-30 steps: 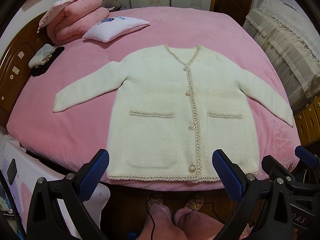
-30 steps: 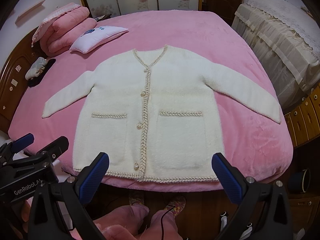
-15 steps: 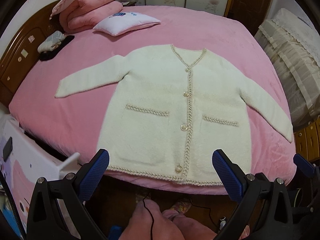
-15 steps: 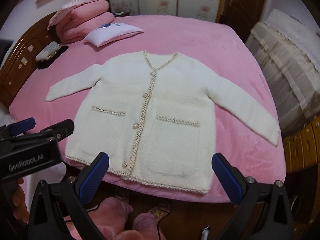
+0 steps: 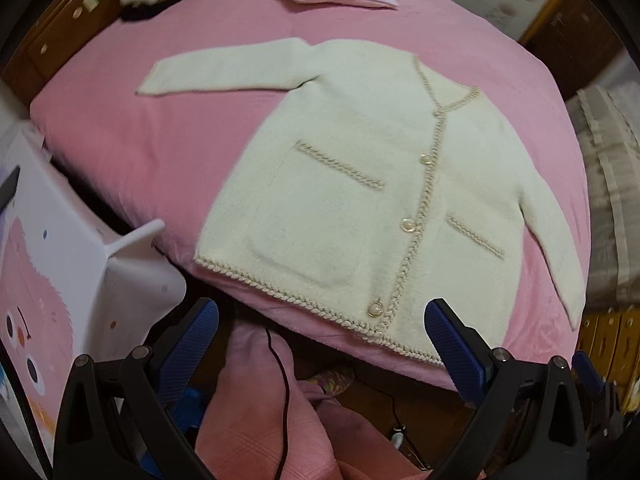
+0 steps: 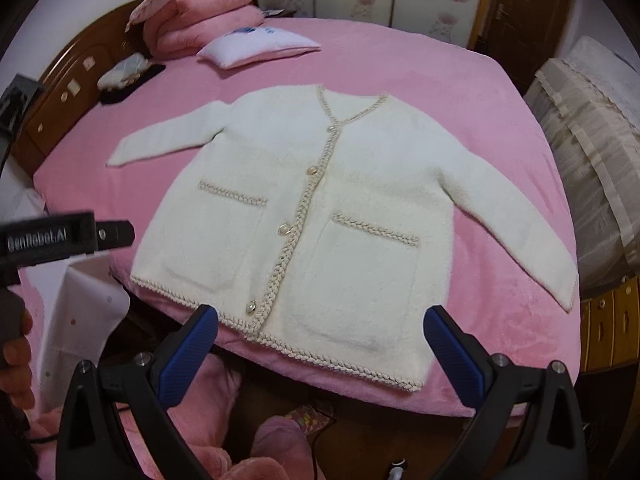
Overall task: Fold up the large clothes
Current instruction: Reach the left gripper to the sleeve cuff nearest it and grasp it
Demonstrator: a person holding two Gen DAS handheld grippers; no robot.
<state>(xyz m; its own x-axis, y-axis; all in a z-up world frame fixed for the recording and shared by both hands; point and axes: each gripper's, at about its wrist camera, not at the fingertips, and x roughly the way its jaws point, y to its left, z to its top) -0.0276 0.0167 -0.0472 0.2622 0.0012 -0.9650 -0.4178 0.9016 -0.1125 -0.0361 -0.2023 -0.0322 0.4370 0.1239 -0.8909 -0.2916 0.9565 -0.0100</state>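
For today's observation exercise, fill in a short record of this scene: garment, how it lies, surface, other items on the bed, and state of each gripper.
garment: cream cardigan with braided trim, two pockets, buttoned
how it lies: spread flat, front up, both sleeves out to the sides, hem at the near bed edge
surface: pink bed
other items: white pillow, folded pink quilt by the headboard
left gripper: open, holding nothing, short of the hem
right gripper: open, holding nothing, above the hem
folding: not yet begun
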